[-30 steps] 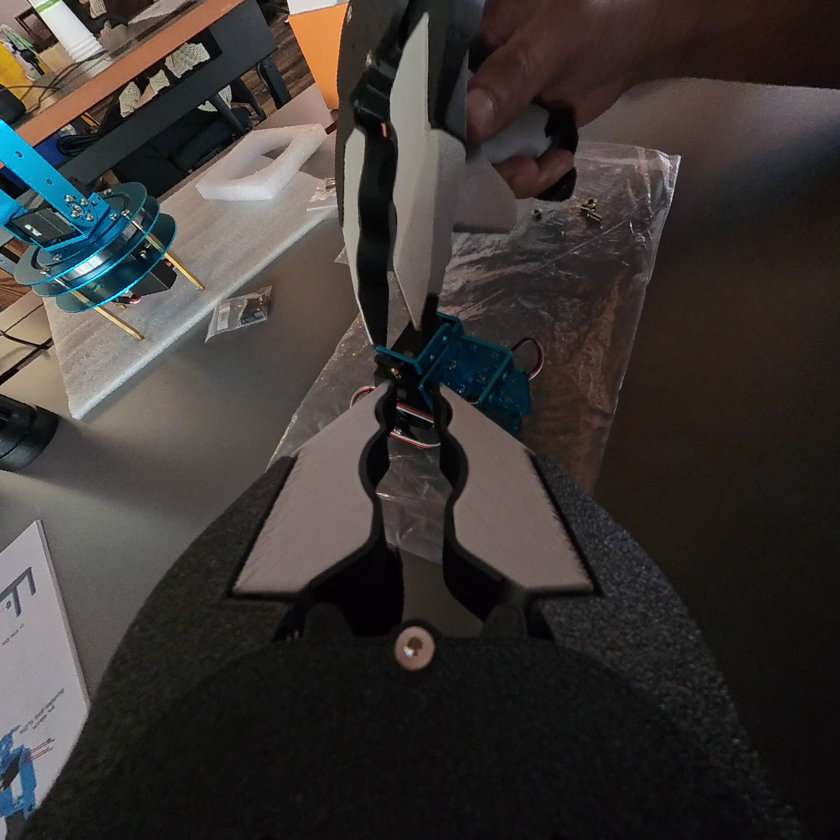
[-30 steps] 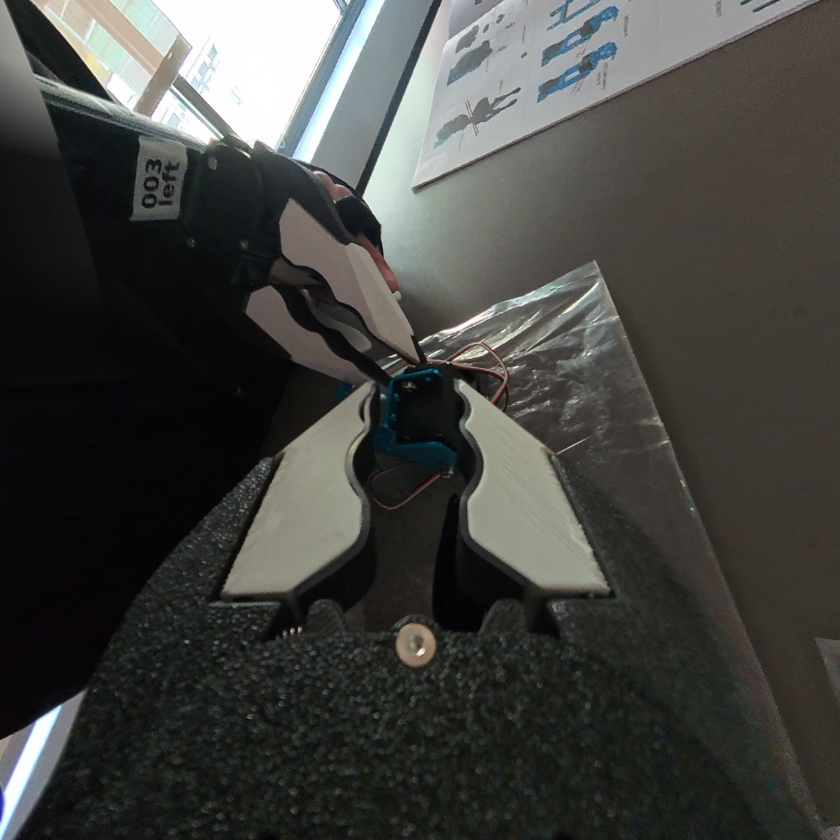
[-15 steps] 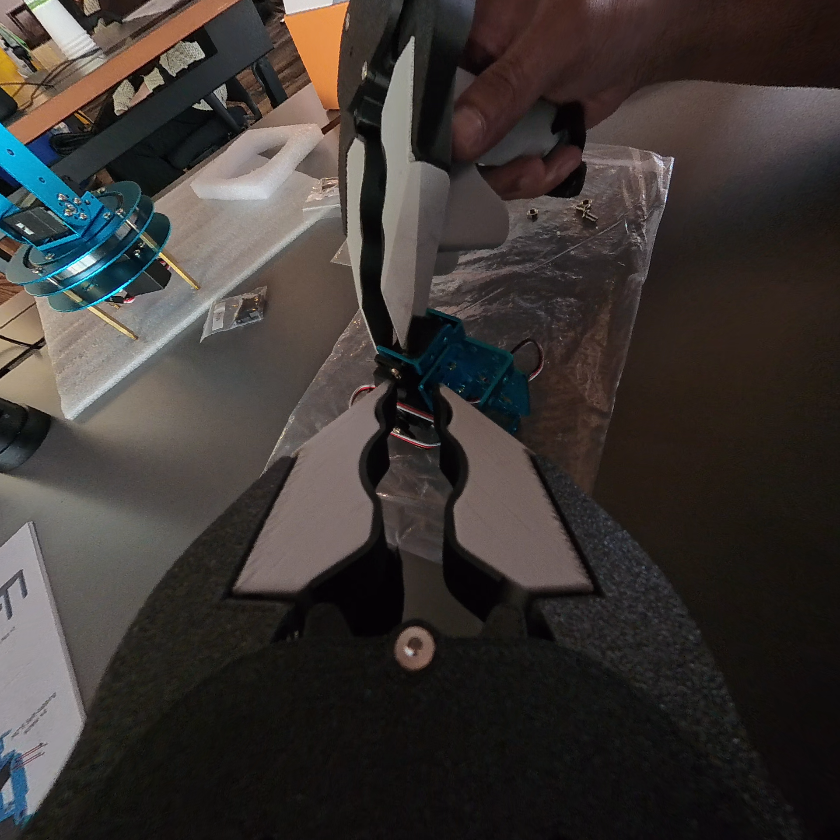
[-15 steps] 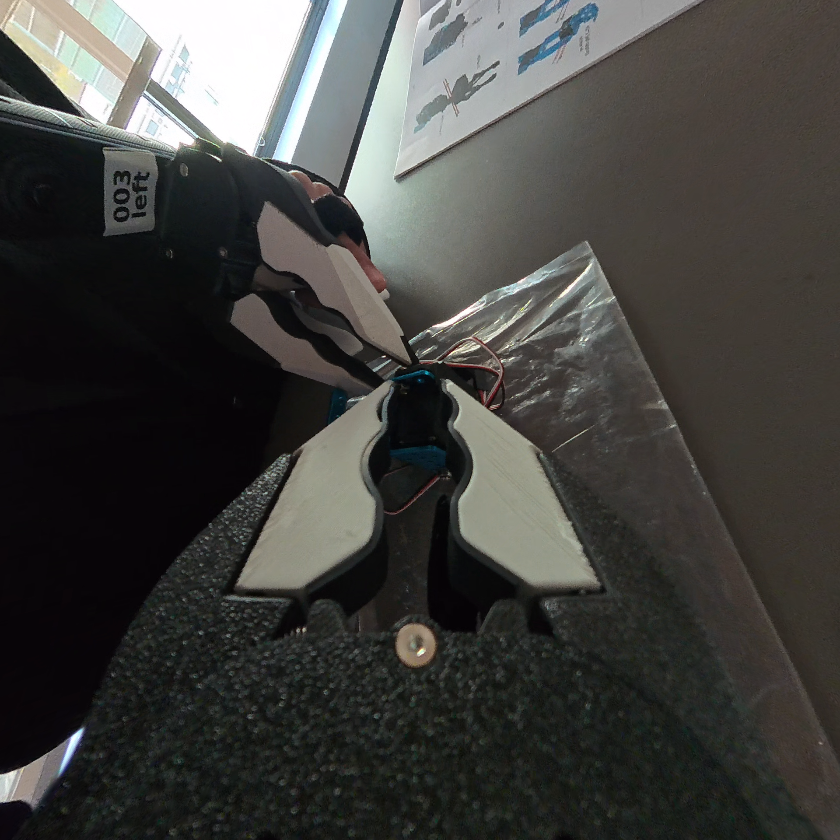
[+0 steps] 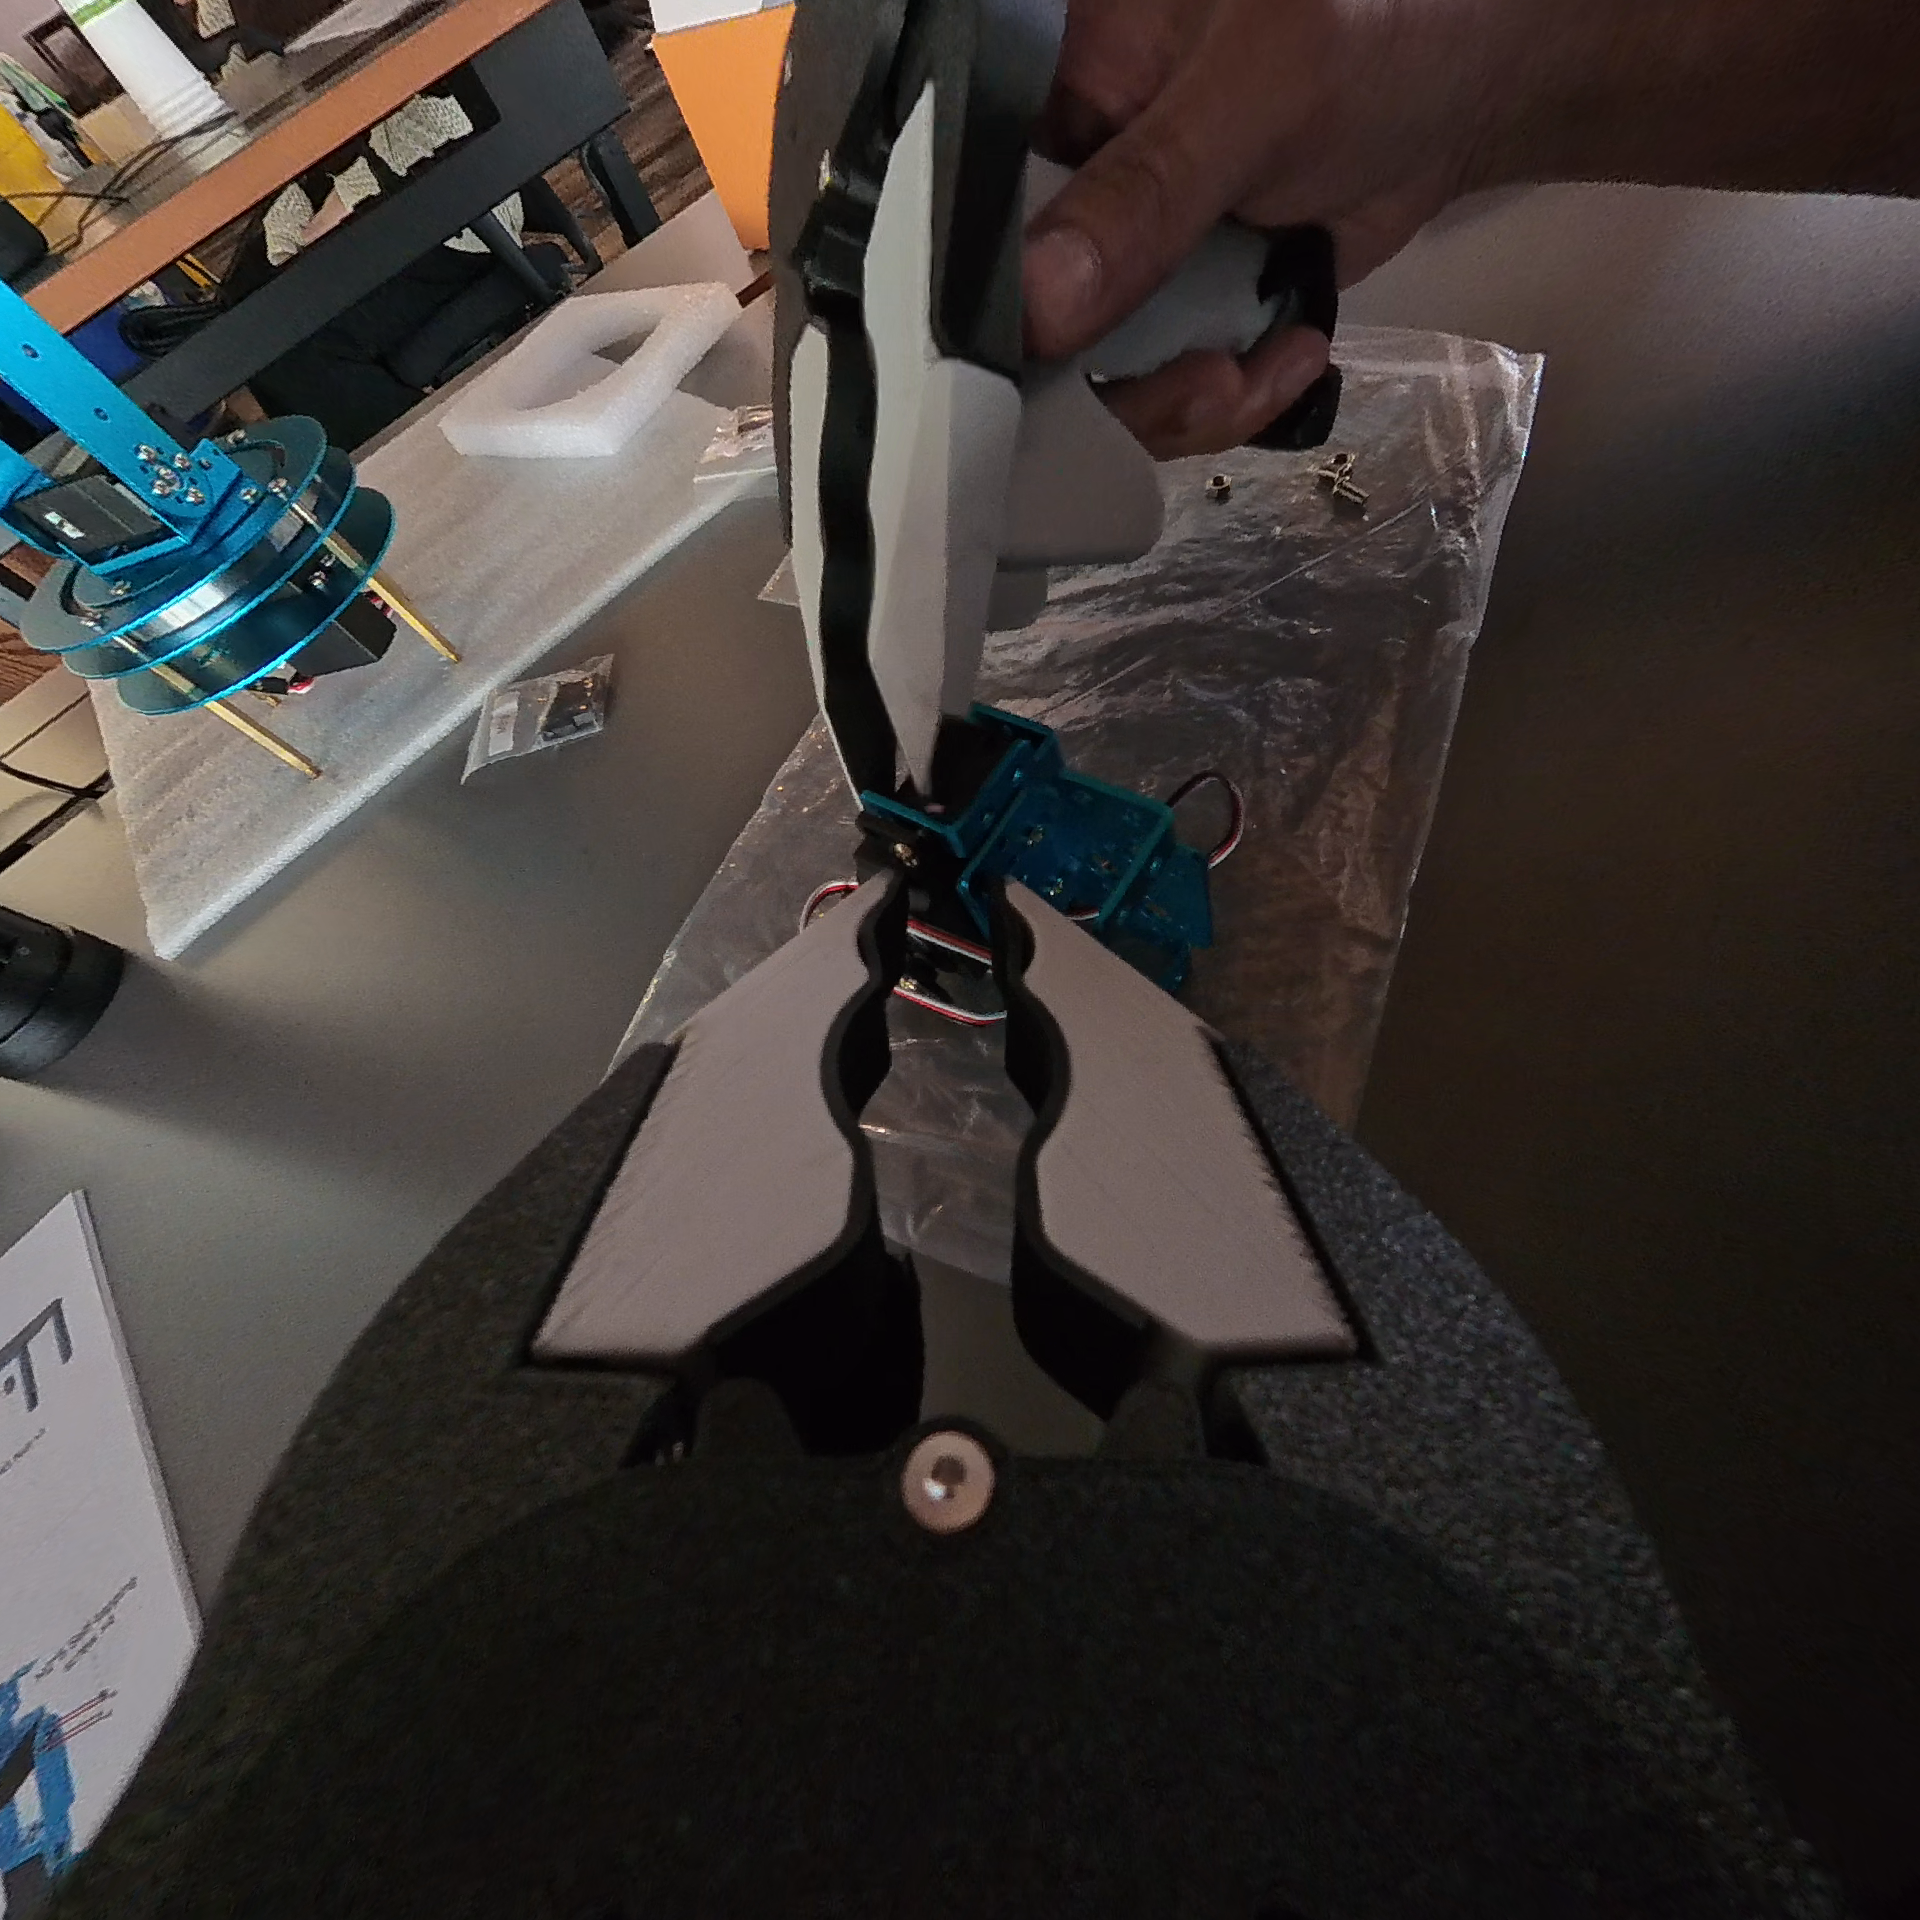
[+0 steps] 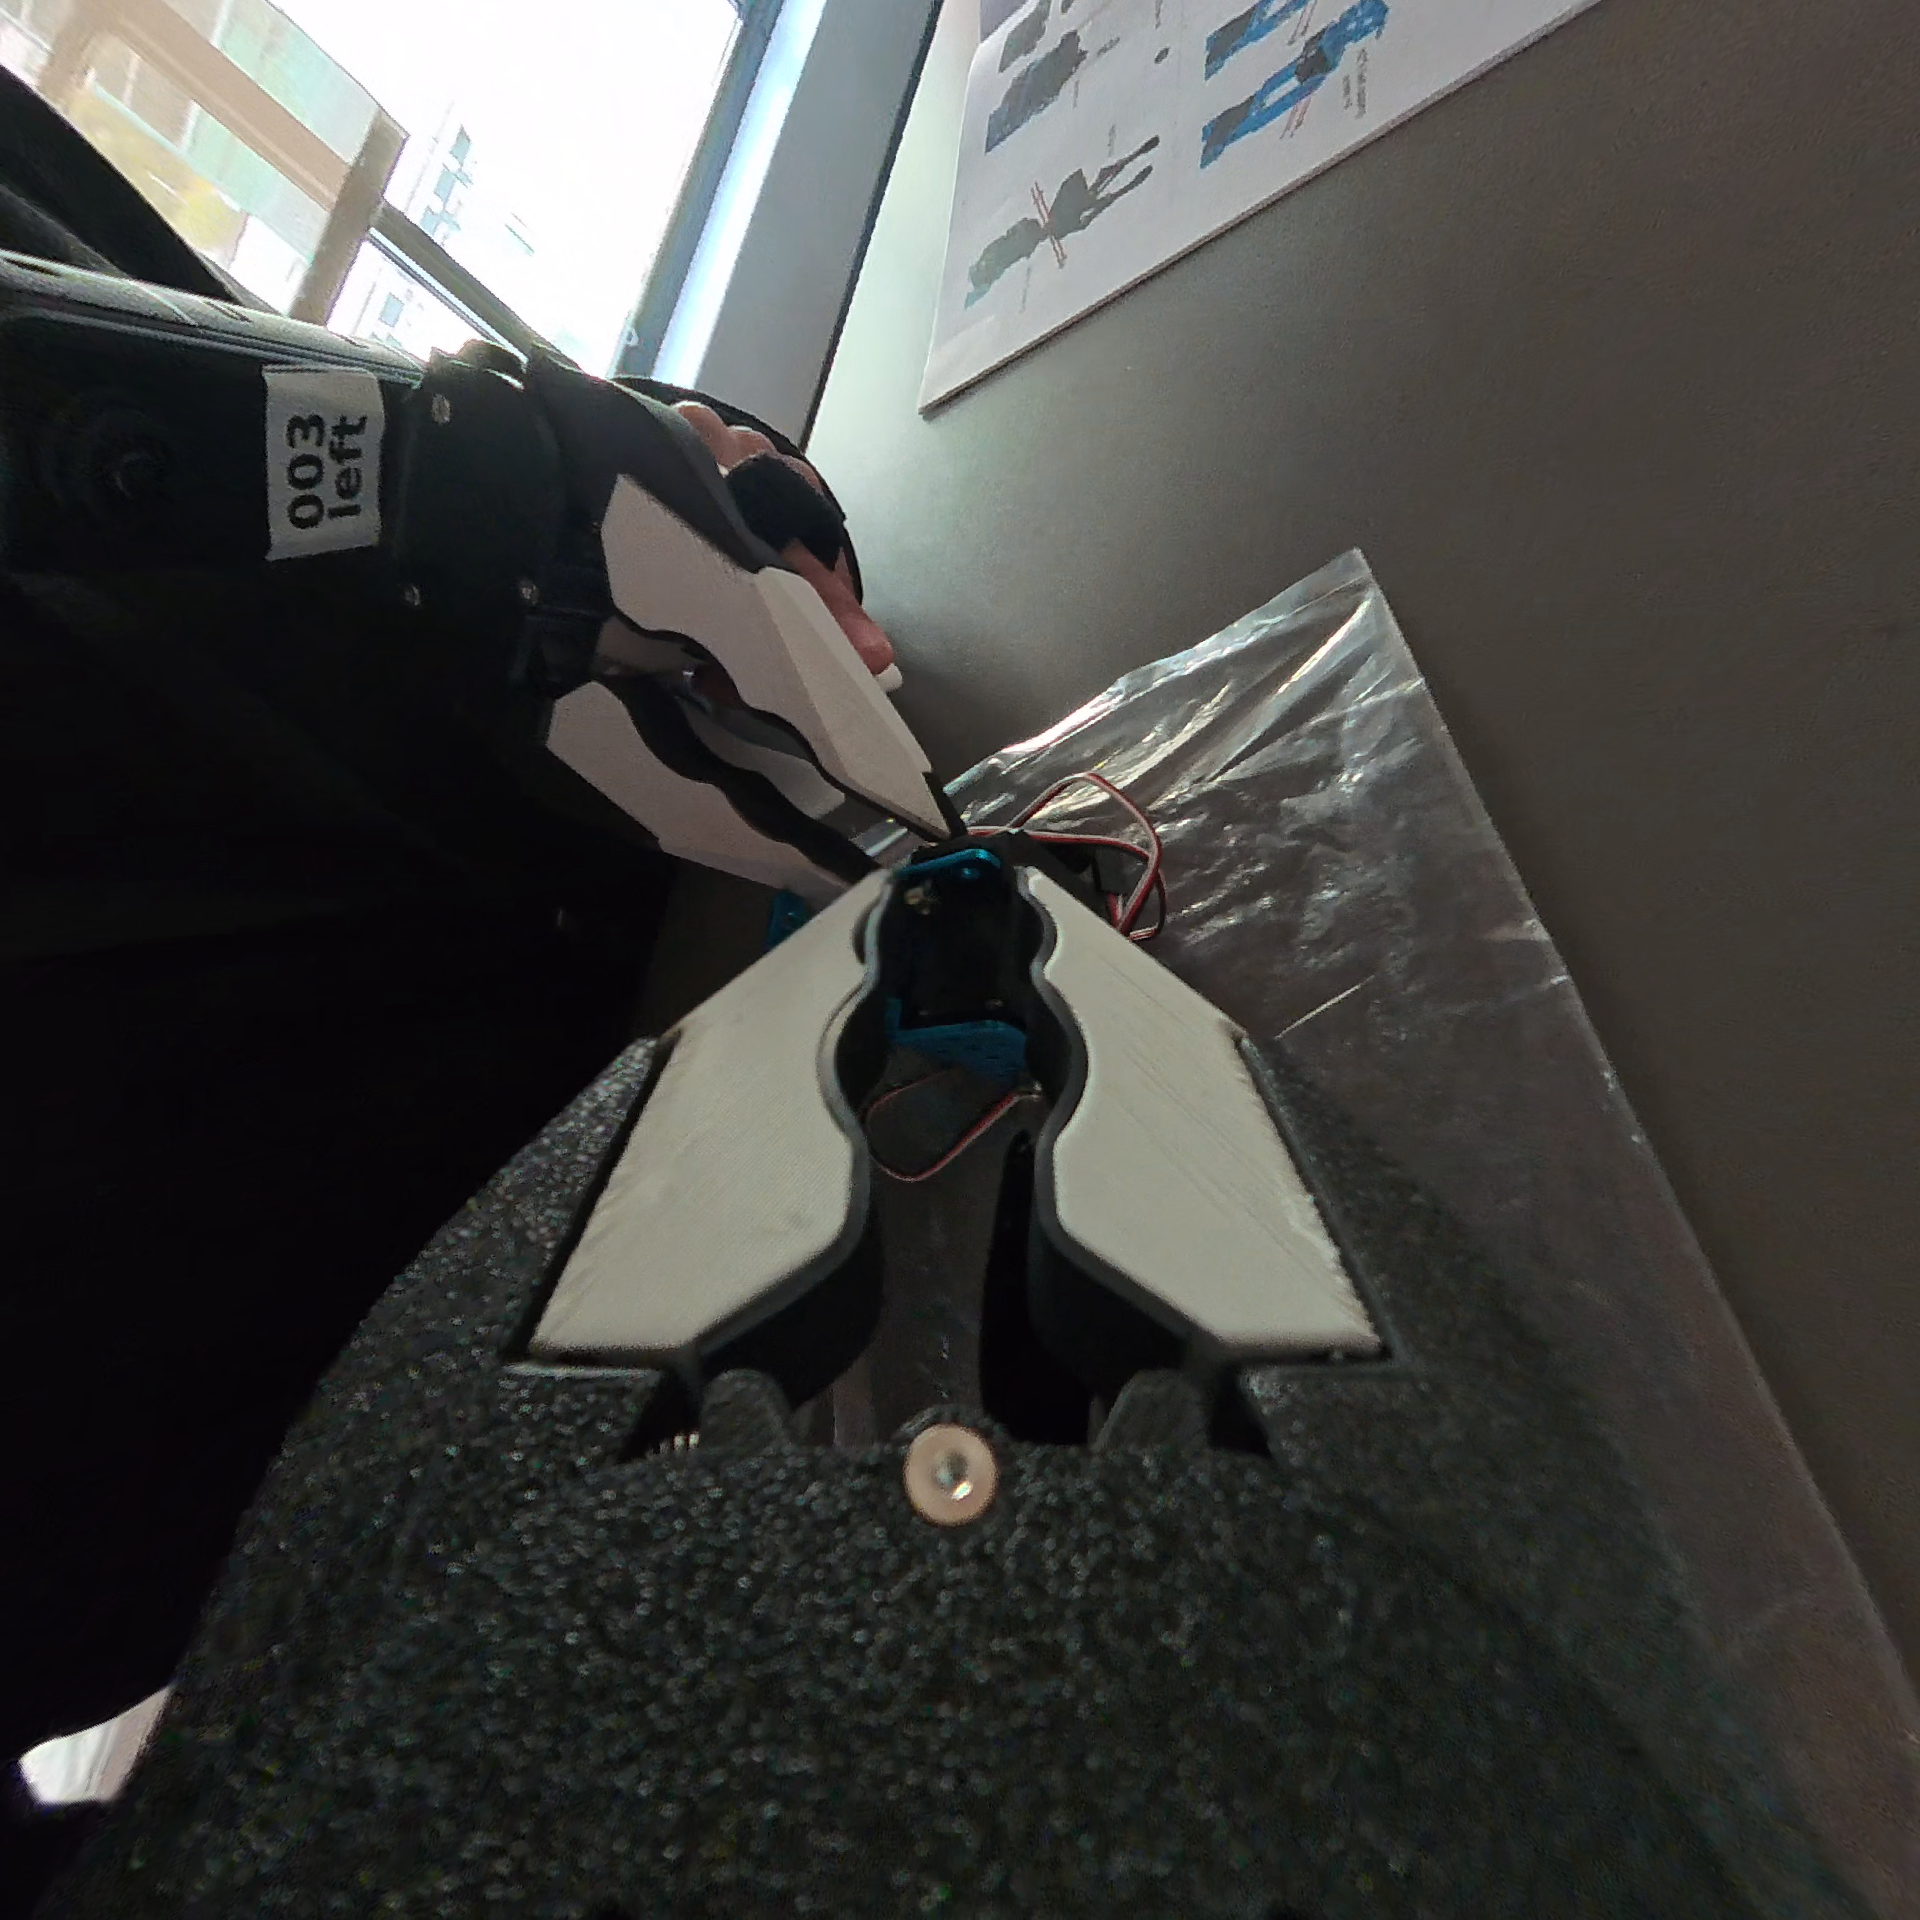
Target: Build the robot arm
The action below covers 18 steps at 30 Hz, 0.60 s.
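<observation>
We see the blue bracket assembly (image 5: 1049, 831) on a clear plastic bag (image 5: 1299, 644) on the desk (image 5: 416, 987). Both the left hand-held gripper (image 5: 940, 894) and right hand-held gripper (image 6: 951, 883) are clamped on it. We judge it stiff, light metal, best held by its frame, away from the thin servo wires (image 6: 1122, 831).

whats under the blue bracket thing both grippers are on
The blue bracket assembly sits over a clear plastic bag spread on the grey table, red, white and black wires looping below it. Whether it touches the bag is hidden.

Each claw (image 5: 940, 904): 2 white fingers (image 5: 727, 1164) edged black, black grainy body, 1 silver screw (image 5: 945, 1477).
</observation>
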Tool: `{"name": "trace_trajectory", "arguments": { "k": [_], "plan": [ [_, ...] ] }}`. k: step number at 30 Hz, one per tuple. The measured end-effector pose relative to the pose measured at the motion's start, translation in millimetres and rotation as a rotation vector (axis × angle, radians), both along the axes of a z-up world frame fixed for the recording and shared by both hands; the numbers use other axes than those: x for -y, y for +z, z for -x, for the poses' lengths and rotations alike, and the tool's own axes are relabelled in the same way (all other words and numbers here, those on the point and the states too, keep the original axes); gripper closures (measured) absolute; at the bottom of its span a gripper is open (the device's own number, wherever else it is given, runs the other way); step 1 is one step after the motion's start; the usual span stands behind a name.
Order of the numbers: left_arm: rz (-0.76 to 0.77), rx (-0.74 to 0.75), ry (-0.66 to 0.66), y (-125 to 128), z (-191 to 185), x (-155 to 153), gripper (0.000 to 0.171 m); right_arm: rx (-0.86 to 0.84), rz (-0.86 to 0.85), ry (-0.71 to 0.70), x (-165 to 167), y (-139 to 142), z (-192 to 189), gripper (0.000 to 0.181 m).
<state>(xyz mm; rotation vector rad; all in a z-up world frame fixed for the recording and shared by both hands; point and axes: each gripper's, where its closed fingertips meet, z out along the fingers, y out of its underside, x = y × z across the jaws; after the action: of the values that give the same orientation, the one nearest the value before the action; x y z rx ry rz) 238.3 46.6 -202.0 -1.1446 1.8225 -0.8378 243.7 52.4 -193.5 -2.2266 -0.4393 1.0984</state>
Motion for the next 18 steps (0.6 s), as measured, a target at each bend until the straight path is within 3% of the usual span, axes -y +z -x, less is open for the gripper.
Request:
{"name": "trace_trajectory", "arguments": {
  "k": [2,18],
  "plan": [
    [0.001,0.001,0.001,0.1,0.1,0.1,0.157,-0.02,0.017,0.004,1.4,1.5,1.5,0.155],
    [0.003,0.002,-0.006,0.8,-0.1,3.4,0.157,0.086,-0.113,0.102,3.9,-2.1,-2.1,0.164]
  ]
}}
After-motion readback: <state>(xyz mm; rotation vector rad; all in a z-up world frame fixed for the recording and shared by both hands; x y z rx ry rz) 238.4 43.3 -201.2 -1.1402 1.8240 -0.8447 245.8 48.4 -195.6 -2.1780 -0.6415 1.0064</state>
